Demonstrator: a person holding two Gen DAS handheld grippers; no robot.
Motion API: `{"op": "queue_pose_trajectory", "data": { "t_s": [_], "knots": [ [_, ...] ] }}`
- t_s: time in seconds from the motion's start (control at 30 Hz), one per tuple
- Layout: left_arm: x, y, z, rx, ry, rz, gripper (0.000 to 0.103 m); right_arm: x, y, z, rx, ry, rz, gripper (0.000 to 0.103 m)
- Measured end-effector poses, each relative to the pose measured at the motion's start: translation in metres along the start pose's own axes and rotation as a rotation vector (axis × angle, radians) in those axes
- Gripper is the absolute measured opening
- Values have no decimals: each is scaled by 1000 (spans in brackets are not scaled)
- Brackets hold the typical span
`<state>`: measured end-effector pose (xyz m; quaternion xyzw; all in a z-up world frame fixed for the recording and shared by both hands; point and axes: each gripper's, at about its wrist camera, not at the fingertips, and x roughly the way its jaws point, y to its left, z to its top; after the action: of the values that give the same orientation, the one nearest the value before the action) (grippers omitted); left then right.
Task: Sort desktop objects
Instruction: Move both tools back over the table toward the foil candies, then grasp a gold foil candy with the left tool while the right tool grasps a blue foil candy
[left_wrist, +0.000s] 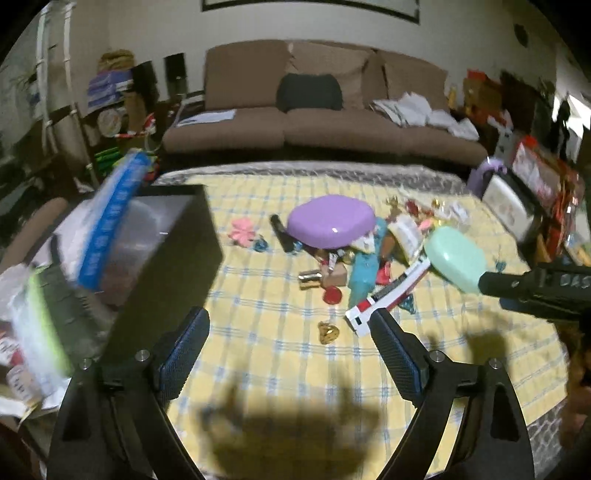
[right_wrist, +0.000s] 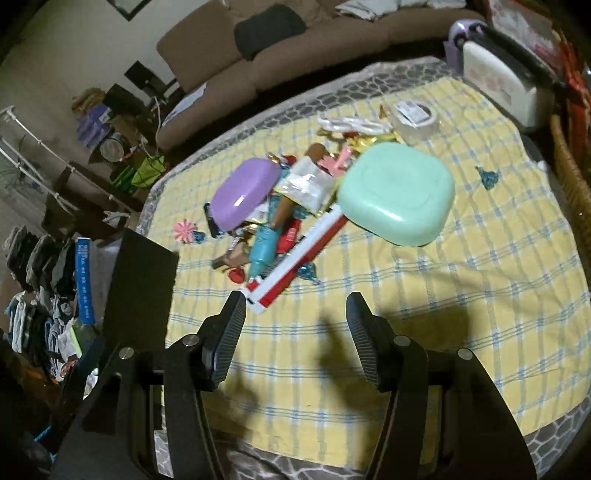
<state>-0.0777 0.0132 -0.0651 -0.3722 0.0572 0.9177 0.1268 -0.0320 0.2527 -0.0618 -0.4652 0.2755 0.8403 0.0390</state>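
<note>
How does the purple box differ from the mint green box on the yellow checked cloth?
The purple box looks oval and leans on the pile of small things; the mint green box looks squarer with rounded corners and sits at the pile's other side. In the right wrist view the green box appears larger, though it is nearer. Both are smooth, closed plastic boxes.

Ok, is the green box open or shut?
Shut: the green box has its lid seated flush all around, and none of its inside shows.
</note>
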Motion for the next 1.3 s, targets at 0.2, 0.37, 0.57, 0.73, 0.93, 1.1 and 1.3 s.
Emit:
{"op": "queue_pose_trajectory", "data": {
  "t_s": [0.2,0.37,0.57,0.73,0.93,1.1,1.3],
  "knots": [
    [53,-28,-6,70,72,-22,78,18,-24,2,37,45,-23,54],
    [83,-36,-12,65,120,-28,59,29,-39,3,48,70,-31,54],
    [95,-36,-14,58,150,-36,36,36,-49,5,60,85,-33,54],
    [98,-29,-15,25,180,-63,14,39,-50,3,60,98,-33,54],
    [90,-22,-13,4,182,-70,2,37,-49,3,52,98,-33,54],
    [71,-7,-6,-59,170,-71,1,43,-46,3,23,74,-27,54],
    [40,24,3,-174,141,-44,1,88,0,-2,-227,26,-33,48]
  ]
}}
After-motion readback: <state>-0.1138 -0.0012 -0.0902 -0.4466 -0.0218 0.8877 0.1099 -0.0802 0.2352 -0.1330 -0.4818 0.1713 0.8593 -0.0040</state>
